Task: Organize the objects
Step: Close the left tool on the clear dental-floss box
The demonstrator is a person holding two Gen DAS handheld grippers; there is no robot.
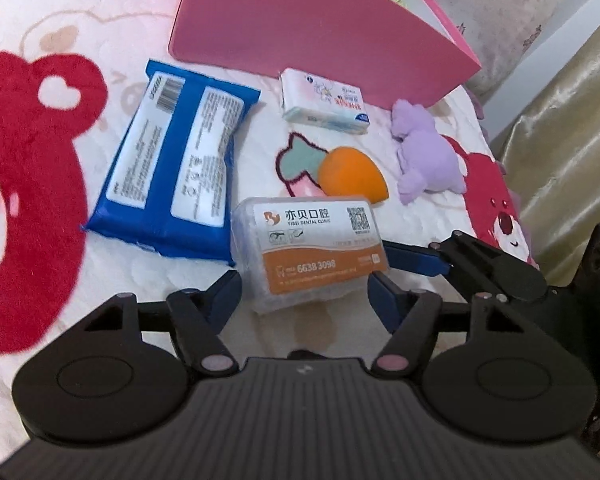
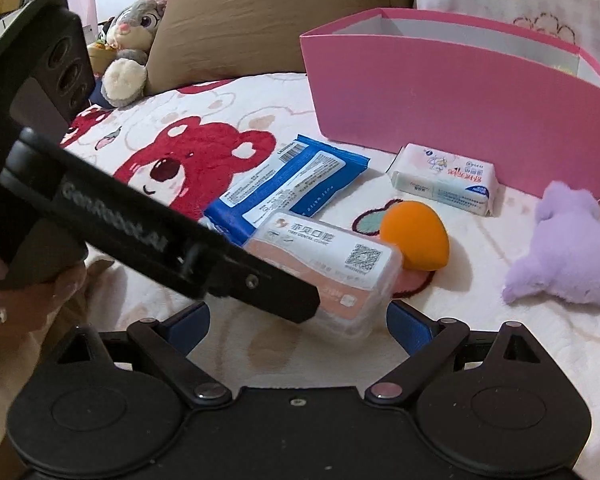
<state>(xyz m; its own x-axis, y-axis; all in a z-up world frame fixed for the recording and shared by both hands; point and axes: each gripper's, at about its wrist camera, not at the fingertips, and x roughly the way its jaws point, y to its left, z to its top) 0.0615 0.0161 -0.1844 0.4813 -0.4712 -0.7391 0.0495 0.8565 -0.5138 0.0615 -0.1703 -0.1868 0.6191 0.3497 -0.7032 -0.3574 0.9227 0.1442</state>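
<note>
Left wrist view is showing the left claw (image 1: 304, 280) pointing down at a bed (image 1: 112, 8) covered with a white blanket with red bears. Its blue fingers (image 1: 384, 296) are standing on both sides of a clear dental floss box (image 1: 310, 248) with an orange label, and they are sitting at the sides of the box, but I cannot tell if the pads are really pressing it. The box is lying near the front edge of the bed, touching the corner of a blue wipes pack (image 1: 172, 168) on its left. Behind the box an orange sponge (image 1: 350, 174) is lying, and further back a small tissue pack (image 1: 324, 102) is resting just beside the wall of a pink box (image 1: 300, 28). A purple plush toy (image 1: 424, 152) is lying to the right of the sponge, near the right edge of the bed.

Right wrist view is showing the right claw (image 2: 298, 326) standing wide open, with nothing between its fingers; it is hovering just in front of the same floss box. The black body of the left claw is crossing this view from the upper left, and a hand (image 2: 32, 292) is holding its grip. A grey rabbit plush (image 2: 130, 52) is leaning against a brown pillow (image 2: 268, 16) at the far side of the bed.
</note>
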